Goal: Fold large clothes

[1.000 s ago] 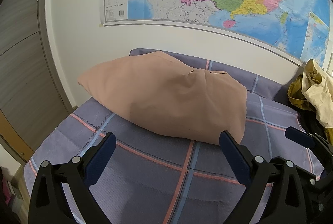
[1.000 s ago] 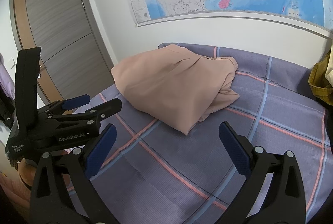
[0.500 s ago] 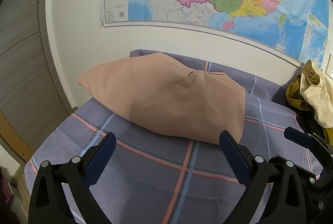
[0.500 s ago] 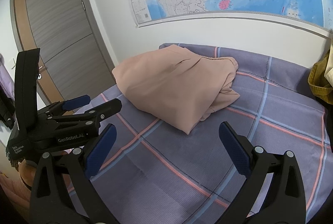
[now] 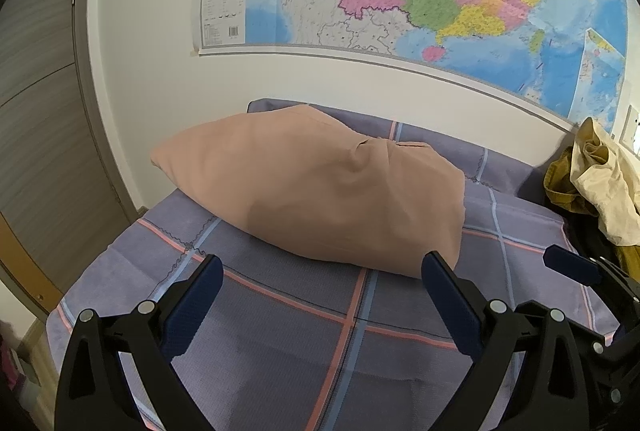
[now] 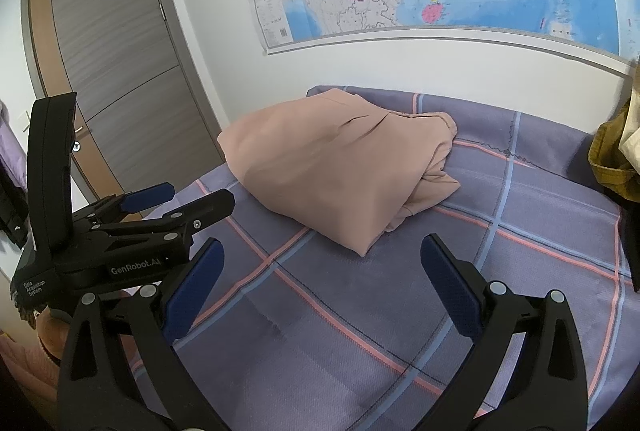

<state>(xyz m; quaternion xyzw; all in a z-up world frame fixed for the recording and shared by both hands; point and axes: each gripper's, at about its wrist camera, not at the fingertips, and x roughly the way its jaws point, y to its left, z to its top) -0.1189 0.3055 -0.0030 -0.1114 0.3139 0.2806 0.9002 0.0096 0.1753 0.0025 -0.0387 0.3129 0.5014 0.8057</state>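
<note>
The peach-pink folded cloth bundle [image 5: 316, 191] lies on the purple plaid bedspread [image 5: 280, 331], straight ahead of both sets of jaws and apart from them. Its long axis runs across the view, left to right and slightly away (loose layered edges show at its right end). The left gripper [image 5: 320, 295] and the right gripper [image 6: 322, 279] both hang with jaws spread wide, holding nothing. Neither looks clearly nearer. A yellow-and-cream heap of clothes [image 5: 596, 183] waits off right.
</note>
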